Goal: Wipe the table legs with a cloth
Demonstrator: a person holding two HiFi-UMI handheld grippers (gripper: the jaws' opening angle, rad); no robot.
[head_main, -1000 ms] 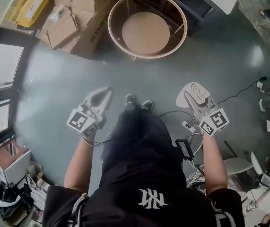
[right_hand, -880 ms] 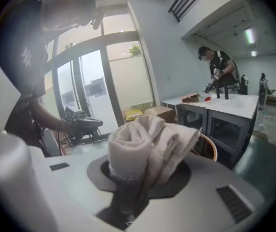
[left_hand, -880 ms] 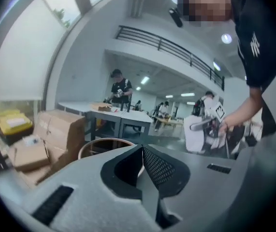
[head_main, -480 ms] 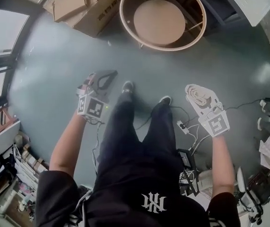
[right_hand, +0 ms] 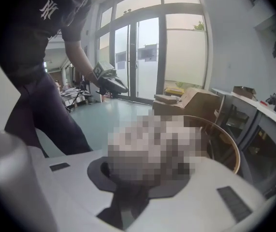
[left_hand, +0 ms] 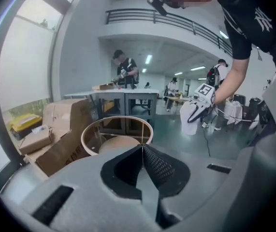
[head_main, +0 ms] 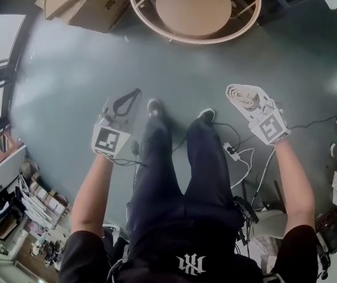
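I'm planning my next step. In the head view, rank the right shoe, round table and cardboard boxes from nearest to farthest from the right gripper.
1. Right shoe, on the floor just left of the right gripper.
2. Round table, ahead at the top middle.
3. Cardboard boxes, far off at the top left.

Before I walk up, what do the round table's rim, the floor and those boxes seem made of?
Round table rim: looks like pale bent wood, a thin matte band with a lighter edge. Floor: a smooth grey-green coating, perhaps painted concrete; the soft window glare shows a slight sheen. Boxes: brown cardboard, matte, with folded flaps.
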